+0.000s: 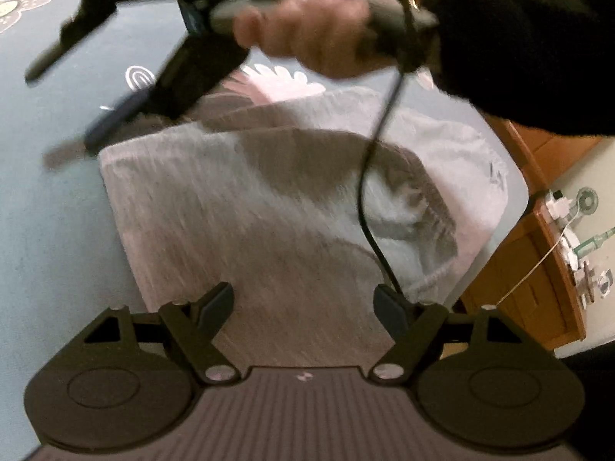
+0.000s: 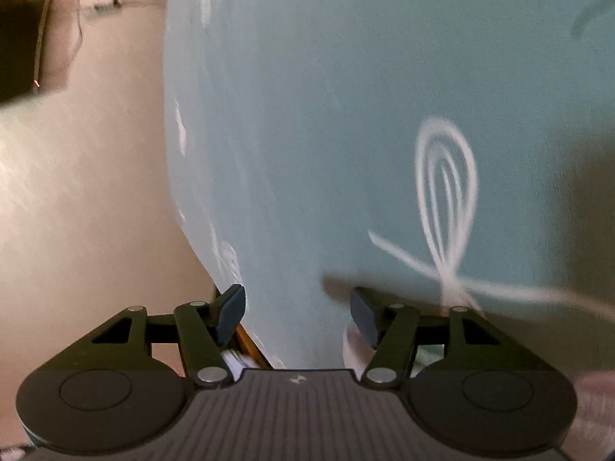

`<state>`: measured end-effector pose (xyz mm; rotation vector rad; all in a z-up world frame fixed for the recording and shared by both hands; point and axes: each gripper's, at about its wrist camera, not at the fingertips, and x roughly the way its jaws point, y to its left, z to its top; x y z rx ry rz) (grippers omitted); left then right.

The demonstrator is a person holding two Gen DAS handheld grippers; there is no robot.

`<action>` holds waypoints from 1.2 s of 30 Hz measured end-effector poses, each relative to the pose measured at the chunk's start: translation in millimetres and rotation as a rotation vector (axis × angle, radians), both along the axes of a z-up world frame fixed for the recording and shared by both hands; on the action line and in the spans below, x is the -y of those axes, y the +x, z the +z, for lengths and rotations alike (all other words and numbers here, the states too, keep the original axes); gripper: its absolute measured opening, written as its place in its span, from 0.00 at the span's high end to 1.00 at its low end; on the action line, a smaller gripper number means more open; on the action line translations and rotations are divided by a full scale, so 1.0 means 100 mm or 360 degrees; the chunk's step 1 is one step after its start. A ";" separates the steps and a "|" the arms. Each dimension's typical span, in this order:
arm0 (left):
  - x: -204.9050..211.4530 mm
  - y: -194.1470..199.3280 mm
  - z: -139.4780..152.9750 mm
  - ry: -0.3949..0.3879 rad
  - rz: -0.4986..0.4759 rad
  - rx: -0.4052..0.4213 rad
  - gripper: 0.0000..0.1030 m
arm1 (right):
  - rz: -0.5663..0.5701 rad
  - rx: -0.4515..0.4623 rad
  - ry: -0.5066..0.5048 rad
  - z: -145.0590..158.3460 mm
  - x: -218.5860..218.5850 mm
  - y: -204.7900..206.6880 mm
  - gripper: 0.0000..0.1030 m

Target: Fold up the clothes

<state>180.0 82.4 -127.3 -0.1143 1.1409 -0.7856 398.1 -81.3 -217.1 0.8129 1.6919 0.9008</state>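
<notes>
A light grey garment (image 1: pixel 238 207) lies folded into a rough rectangle on the teal bedspread (image 1: pixel 50 199), with a bunched collar or hood part at its right. My left gripper (image 1: pixel 305 311) is open and empty, hovering over the garment's near edge. In the left wrist view my right gripper (image 1: pixel 73 96) is held by a hand (image 1: pixel 319 27) above the garment's far left corner, jaws apart and blurred. In the right wrist view the right gripper (image 2: pixel 298 313) is open and empty over the bedspread (image 2: pixel 326 115).
The bedspread carries white embroidered motifs (image 2: pixel 446 199). The bed's left edge drops to a pale floor (image 2: pixel 77 211) with a dark box (image 2: pixel 23 38). A wooden bed frame (image 1: pixel 515 280) and small items on the floor (image 1: pixel 576 238) lie to the right. A black cable (image 1: pixel 369 192) hangs over the garment.
</notes>
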 end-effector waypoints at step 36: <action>-0.90 -1.10 0.18 0.0578 0.0873 -0.0099 0.23 | 0.0798 0.1217 -0.0734 1.15 -0.06 -2.38 0.77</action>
